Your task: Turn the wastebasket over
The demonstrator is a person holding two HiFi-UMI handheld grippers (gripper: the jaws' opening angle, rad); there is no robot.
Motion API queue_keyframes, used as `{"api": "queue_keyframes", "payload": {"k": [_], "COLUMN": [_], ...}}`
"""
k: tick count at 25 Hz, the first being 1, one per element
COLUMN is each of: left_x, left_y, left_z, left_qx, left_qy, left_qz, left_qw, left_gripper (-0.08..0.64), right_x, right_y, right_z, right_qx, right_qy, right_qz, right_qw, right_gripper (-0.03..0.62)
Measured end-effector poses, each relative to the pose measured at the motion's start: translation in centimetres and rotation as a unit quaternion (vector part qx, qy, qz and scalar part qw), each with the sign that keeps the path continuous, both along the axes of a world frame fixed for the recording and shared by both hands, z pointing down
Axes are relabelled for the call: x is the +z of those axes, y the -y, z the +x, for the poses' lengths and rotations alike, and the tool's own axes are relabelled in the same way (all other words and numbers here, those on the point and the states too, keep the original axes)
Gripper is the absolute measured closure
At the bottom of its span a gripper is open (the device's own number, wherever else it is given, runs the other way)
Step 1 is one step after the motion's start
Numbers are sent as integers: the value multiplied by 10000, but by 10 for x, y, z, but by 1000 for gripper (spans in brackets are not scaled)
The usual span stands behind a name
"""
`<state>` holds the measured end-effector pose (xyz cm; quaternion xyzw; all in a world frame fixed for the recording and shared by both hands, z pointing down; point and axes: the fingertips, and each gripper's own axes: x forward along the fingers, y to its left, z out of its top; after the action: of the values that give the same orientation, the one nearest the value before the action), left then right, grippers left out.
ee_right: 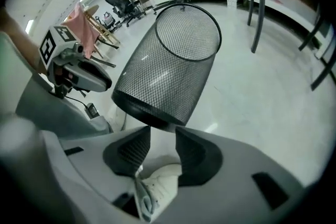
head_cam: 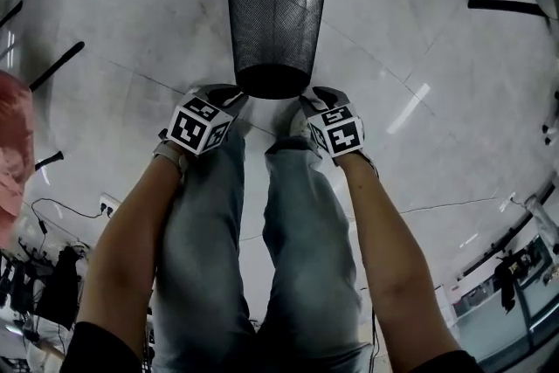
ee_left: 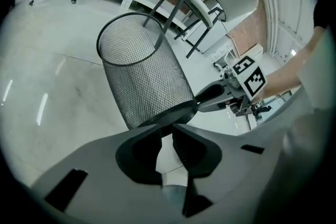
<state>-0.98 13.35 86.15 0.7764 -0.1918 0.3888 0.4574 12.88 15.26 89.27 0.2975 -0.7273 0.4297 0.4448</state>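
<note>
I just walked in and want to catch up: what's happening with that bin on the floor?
A person holding a gripper in each hand is leaning down over a black mesh wastebasket. It stands upright on the floor, open end up, not yet turned over. The left gripper and right gripper are low at its base, one on each side. Both have their jaws apart, with nothing gripped between them.
</note>
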Motion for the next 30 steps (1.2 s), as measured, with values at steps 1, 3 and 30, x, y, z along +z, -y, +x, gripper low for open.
{"api": "queue_keyframes", "payload": {"k": [1,3,30], "left_x": [-1,-5,-89], "left_y": [3,8,-9], "left_z": [-1,-4,-34], "left_qx": [-37,-152,-2353], "left_qy": [-10,-15,105], "left_qz": [18,51,77], "left_qw": [10000,9999,9718], "left_gripper": [489,489,489], "right_x": [-1,-5,-68], "right_y": [1,7,241], "right_z": [1,2,-86], "right_qx": [59,109,-3123], "right_qy": [24,60,523], "right_qz": [-25,-6,1068], "right_qw": [10000,9999,9425], "right_gripper": [442,442,235]}}
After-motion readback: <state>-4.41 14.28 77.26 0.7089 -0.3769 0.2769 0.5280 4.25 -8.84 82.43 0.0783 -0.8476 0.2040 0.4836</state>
